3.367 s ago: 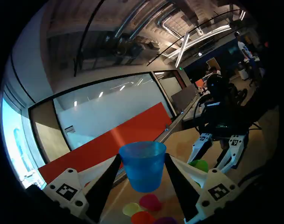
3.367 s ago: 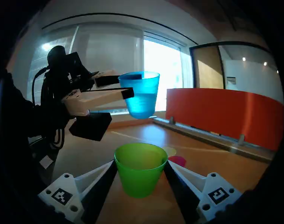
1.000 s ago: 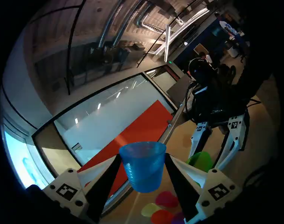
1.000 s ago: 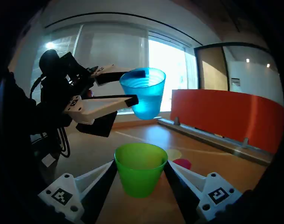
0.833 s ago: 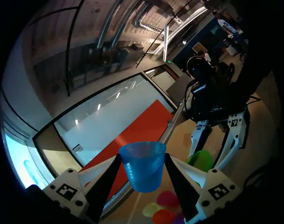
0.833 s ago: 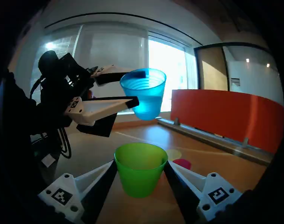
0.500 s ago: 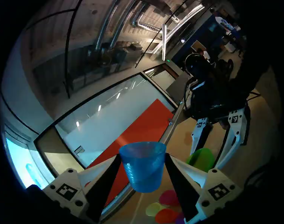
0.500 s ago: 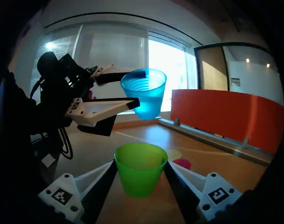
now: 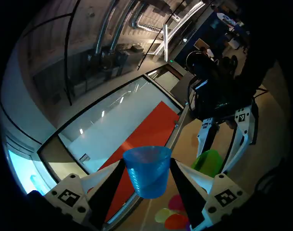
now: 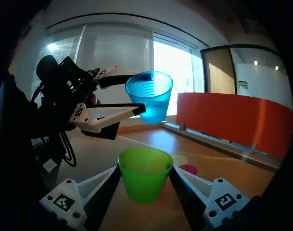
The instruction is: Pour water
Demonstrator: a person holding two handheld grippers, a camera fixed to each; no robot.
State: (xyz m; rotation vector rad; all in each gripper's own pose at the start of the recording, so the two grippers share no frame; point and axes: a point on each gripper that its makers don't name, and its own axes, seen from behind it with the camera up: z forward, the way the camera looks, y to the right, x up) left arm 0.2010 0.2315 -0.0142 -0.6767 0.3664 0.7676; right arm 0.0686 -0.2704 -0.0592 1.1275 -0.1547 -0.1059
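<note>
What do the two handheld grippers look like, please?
Both the left gripper and right gripper have white wedge-shaped fingers with black inner faces, each bearing a square black-and-white marker. The left gripper's body is black, with black cables looping beneath.

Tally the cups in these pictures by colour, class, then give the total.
blue cup: 1
green cup: 1
Total: 2 cups
</note>
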